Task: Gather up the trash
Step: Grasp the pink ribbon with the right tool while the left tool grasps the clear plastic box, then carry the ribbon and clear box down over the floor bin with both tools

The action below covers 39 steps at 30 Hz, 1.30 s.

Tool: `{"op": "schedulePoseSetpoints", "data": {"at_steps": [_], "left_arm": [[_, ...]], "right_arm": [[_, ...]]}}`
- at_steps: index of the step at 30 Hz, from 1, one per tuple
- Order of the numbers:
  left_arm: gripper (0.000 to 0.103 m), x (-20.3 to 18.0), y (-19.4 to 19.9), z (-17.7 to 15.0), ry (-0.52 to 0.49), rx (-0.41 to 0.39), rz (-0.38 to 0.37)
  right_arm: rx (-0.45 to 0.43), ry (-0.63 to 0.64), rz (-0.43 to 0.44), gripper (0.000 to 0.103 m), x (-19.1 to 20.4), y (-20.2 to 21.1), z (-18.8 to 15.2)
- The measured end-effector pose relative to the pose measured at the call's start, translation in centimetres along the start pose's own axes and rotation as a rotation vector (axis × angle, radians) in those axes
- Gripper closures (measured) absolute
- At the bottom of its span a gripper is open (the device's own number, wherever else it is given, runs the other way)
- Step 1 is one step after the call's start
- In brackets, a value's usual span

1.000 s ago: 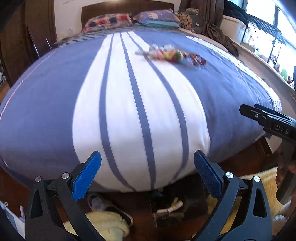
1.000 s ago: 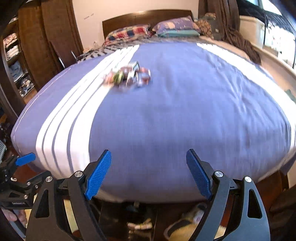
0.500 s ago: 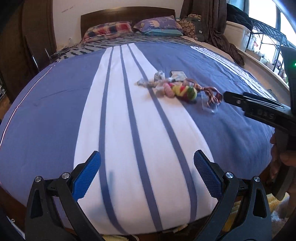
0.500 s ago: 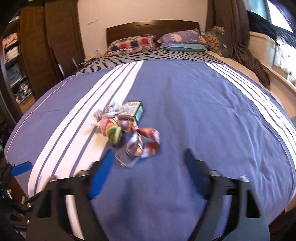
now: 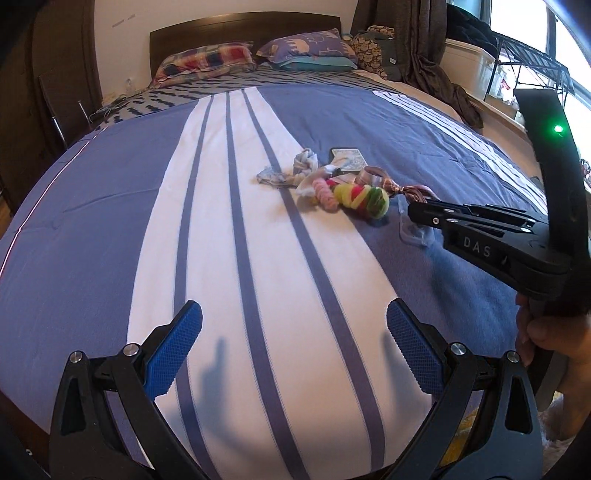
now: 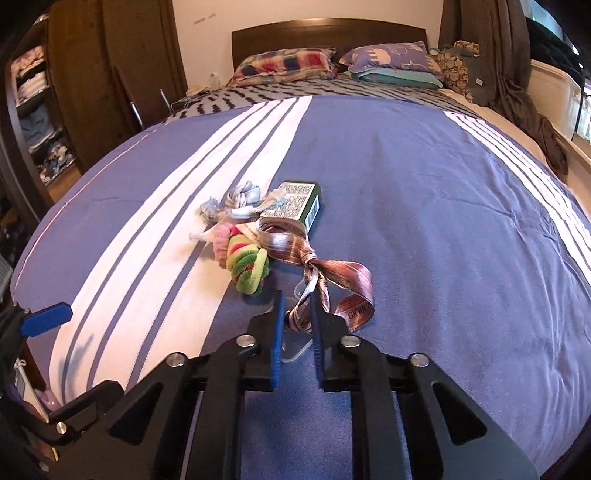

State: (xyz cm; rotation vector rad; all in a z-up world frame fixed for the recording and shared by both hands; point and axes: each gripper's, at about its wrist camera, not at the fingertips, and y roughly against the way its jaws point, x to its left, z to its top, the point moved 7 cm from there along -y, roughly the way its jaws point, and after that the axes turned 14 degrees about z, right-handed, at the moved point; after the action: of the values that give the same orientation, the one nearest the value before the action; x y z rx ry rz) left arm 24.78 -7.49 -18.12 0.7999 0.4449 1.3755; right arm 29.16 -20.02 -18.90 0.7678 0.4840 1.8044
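A small pile of trash lies mid-bed: a shiny brown ribbon (image 6: 317, 269), a knotted yellow-green and pink fabric roll (image 6: 245, 260), a green printed box (image 6: 295, 202), a pale blue rag (image 6: 236, 201) and a clear plastic piece (image 6: 295, 347). The pile also shows in the left wrist view (image 5: 354, 192). My right gripper (image 6: 296, 306) has its jaws nearly closed around the ribbon's near end, over the clear plastic. In the left wrist view it (image 5: 424, 214) reaches into the pile from the right. My left gripper (image 5: 293, 332) is open and empty above the striped cover near the bed's foot.
The bed has a blue cover (image 6: 424, 221) with white stripes. Pillows (image 6: 288, 64) and a dark headboard (image 6: 325, 33) are at the far end. A wardrobe with shelves (image 6: 40, 110) stands left. Dark clothes (image 5: 443, 81) and a rack by the window lie right.
Both grippers moved forward over the bed toward the pile. My right gripper went from wide open to nearly closed around the ribbon's near end.
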Motion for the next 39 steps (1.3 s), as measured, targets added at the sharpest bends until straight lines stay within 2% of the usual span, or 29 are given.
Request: {"op": "schedulePoseSetpoints", "data": {"at_steps": [6,13,14,18,24,25,27,28,34,39], "left_arm": [[0.008,-1.0,-0.7,1.5,-0.001,-0.003,-0.014],[0.009,-5.1,-1.1,3.0,-0.046,-0.005,-0.112],[0.012,-5.9,-1.3,3.2,-0.055,-0.004,-0.126],[0.041,-9.0,-3.0,3.6,-0.093,0.034,-0.186],[0.045,-11.4,-4.4,4.1,-0.114,0.039,-0.177],[0.048,-11.6,-4.7,4.2,-0.115,0.039,-0.166],[0.063,-11.7,-4.9,4.4,-0.117,0.042,-0.13],[0.067,-11.6,-4.8,4.4,-0.115,0.044,-0.127],[0.069,-10.0,-2.4,3.6,-0.086,0.03,-0.109],[0.069,-8.4,1.5,1.9,-0.078,-0.007,-0.111]], "right_arm": [[-0.074,0.005,0.014,0.1,-0.3,1.9,2.0],[-0.141,0.01,-0.029,0.101,-2.0,4.9,4.7],[-0.144,0.007,-0.037,0.101,-2.4,5.1,4.8],[-0.153,-0.016,-0.057,0.101,-4.3,6.2,4.9],[-0.143,-0.042,-0.067,0.101,-6.2,6.4,4.0],[-0.141,-0.047,-0.067,0.101,-6.4,6.4,3.8],[-0.136,-0.056,-0.066,0.101,-6.8,6.4,3.4],[-0.134,-0.059,-0.065,0.101,-6.9,6.4,3.2],[-0.129,-0.055,-0.061,0.101,-6.1,7.5,2.0],[-0.134,-0.044,-0.052,0.101,-4.3,9.5,0.4]]}}
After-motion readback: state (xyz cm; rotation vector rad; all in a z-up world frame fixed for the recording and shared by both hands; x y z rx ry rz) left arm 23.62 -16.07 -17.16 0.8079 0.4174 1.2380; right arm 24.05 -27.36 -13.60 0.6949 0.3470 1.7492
